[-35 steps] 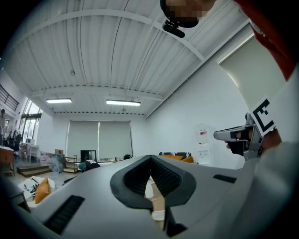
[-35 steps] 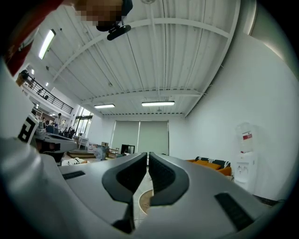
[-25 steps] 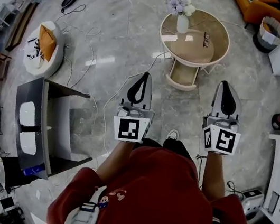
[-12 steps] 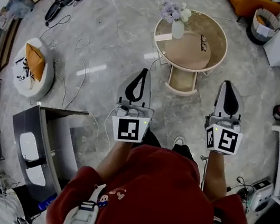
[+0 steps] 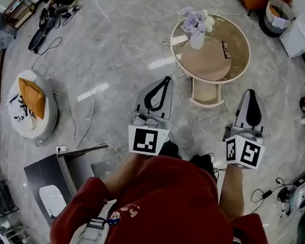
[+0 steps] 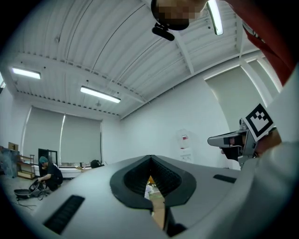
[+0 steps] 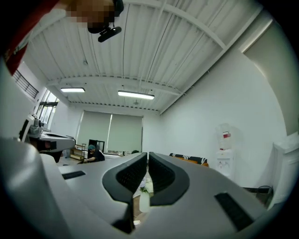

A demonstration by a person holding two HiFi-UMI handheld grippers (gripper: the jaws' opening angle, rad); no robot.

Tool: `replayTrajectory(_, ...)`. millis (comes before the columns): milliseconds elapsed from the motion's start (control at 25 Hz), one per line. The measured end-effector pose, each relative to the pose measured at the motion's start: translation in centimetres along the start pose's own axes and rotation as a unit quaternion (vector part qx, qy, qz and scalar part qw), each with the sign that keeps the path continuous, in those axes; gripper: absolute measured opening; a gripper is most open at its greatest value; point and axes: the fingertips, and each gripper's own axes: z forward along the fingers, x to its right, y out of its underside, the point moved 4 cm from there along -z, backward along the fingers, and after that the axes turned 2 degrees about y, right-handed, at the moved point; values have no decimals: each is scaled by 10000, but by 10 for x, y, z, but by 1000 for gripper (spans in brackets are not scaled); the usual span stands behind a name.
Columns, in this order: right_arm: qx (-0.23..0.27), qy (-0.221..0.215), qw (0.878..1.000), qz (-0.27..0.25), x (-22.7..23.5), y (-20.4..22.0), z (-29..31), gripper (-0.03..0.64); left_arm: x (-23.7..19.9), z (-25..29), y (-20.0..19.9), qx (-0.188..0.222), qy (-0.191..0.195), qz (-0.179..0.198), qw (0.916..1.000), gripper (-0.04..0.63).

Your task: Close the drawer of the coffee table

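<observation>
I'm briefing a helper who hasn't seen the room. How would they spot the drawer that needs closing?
On the grey marble floor stands a round beige coffee table with a white vase of pale flowers on top. The drawer juts out from under its edge toward the person; it is the only shallow, open, round-fronted tray sticking out of the table.

beige coffee table (image 5: 210, 61), grey marbled floor (image 5: 120, 37), seemingly lilac flowers (image 5: 195, 19)
</observation>
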Motion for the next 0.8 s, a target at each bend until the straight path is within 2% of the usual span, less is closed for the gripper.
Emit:
replayTrajectory(240, -29, 332, 9992, -232, 1, -9, -5, 28, -10, 16, -2, 137, 290, 60, 9995, 13)
replayTrajectory(560, 19, 478, 9975, -521, 30, -13, -14, 28, 16, 45, -2, 312, 535, 184, 9979, 12)
replayTrajectory(800, 27, 620, 9972, -415, 54, -4, -18, 28, 36, 61, -3, 393, 663, 383, 9963, 13)
